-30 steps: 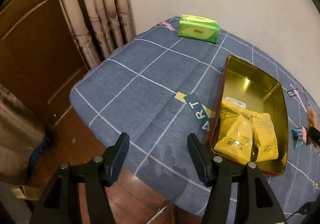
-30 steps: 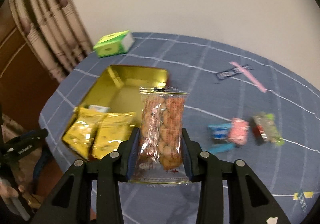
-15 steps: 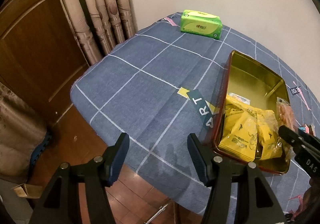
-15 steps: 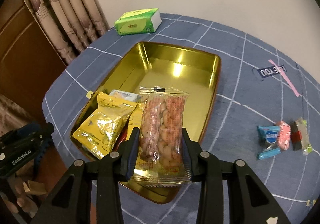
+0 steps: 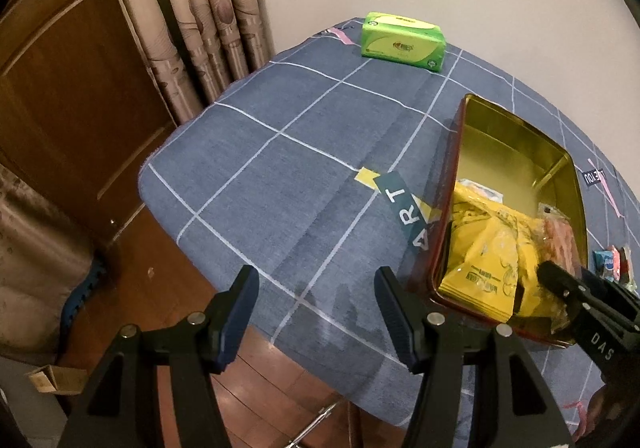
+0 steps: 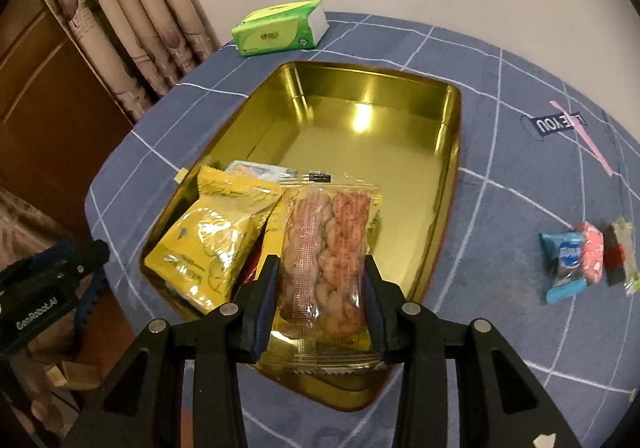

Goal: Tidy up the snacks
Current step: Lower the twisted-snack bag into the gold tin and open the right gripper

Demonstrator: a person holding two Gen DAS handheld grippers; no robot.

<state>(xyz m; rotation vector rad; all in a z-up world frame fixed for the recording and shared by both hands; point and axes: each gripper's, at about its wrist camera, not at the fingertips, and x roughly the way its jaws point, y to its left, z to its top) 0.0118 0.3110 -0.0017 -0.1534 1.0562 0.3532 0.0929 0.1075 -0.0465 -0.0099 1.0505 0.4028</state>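
Observation:
My right gripper (image 6: 320,288) is shut on a clear peanut snack packet (image 6: 326,240) and holds it over the near end of the gold tin tray (image 6: 452,152). Yellow snack bags (image 6: 212,244) lie in the tray's near left part, with a pale packet (image 6: 256,170) behind them. In the left wrist view the tray (image 5: 504,140) is at the right, with the yellow bags (image 5: 484,264) and the peanut packet (image 5: 560,236) in it. My left gripper (image 5: 314,308) is open and empty over the table's near edge, left of the tray.
Small candies (image 6: 584,260) lie on the blue checked cloth right of the tray. A green tissue pack (image 6: 280,28) sits at the table's far edge, also in the left wrist view (image 5: 402,40). Curtains and a wooden door stand at the left.
My right gripper has carried the peanut packet left from over the cloth and lowered it over the tray's near end. The left gripper has barely moved.

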